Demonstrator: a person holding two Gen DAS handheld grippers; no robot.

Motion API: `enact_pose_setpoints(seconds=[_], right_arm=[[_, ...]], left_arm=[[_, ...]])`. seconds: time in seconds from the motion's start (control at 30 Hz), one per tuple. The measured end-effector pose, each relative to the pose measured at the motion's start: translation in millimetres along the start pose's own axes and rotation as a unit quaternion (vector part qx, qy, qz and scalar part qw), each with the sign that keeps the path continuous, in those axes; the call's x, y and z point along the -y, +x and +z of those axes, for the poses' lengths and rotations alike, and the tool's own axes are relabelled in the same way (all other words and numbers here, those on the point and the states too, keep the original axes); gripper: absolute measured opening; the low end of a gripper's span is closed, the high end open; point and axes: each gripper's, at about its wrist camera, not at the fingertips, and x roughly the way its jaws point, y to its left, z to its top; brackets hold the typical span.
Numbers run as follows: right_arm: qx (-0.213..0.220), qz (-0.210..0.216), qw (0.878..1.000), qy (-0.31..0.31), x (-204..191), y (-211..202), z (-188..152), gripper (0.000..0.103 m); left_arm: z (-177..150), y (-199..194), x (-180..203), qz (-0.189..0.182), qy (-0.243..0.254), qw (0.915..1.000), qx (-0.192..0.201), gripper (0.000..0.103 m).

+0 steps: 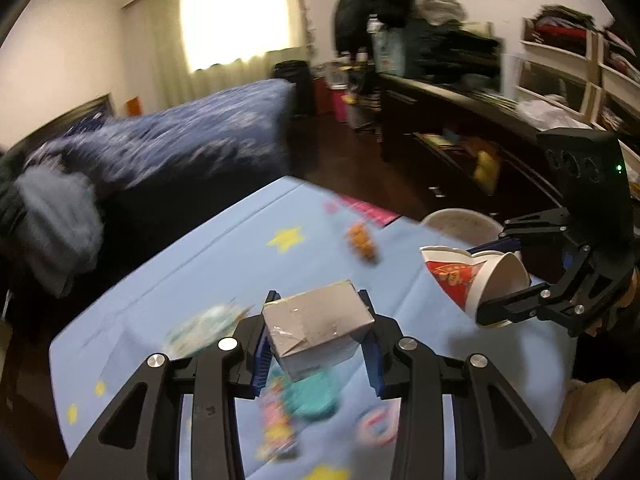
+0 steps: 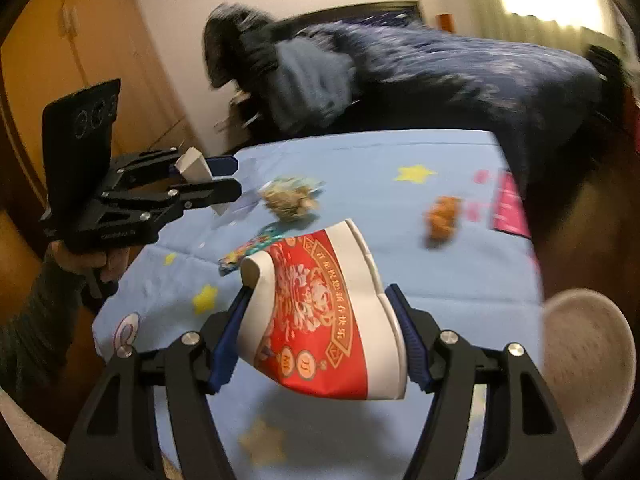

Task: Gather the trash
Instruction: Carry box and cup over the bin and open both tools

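Printed figures on the blue tablecloth (image 1: 224,248) smeared by motion blur, orange scrap (image 1: 362,242) on it too blurred to identify, crumpled beige lump (image 2: 290,198) likewise unclear, round white seat (image 2: 588,364) beside the tablecloth partly cut off, dark bedding (image 1: 180,140) behind it blurred.

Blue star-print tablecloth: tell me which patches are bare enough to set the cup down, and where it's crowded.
Bare cloth lies around the yellow star on the blue star-print tablecloth, between the orange crumpled scrap and the far edge; also between that scrap and the pink printed patch. It is crowded by the left tool: a brownish crumpled wad and a colourful wrapper.
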Motion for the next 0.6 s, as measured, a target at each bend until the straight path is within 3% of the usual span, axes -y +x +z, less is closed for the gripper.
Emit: enact_pose_setpoints(seconds=[0.13,0.33,0.57,0.6], right_arm=[[0.026,-0.047,0.998,0.042,37,-36,-11,0.067],[0.047,-0.136,0.985,0.098,99,-75,-31,0.067],[0.042,-0.205,0.967,0.144,153,-85,-47,0.069],[0.038,-0.205,0.966,0.150,159,-84,-50,0.073]], left_arm=[[36,33,41,-0.033,0.034,0.9989,-0.004,0.038],[88,101,93,-0.085,0.059,0.9942,-0.027,0.039],[120,159,140,-0.116,0.084,0.9881,-0.055,0.042],[123,167,145,-0.118,0.088,0.9872,-0.061,0.048]])
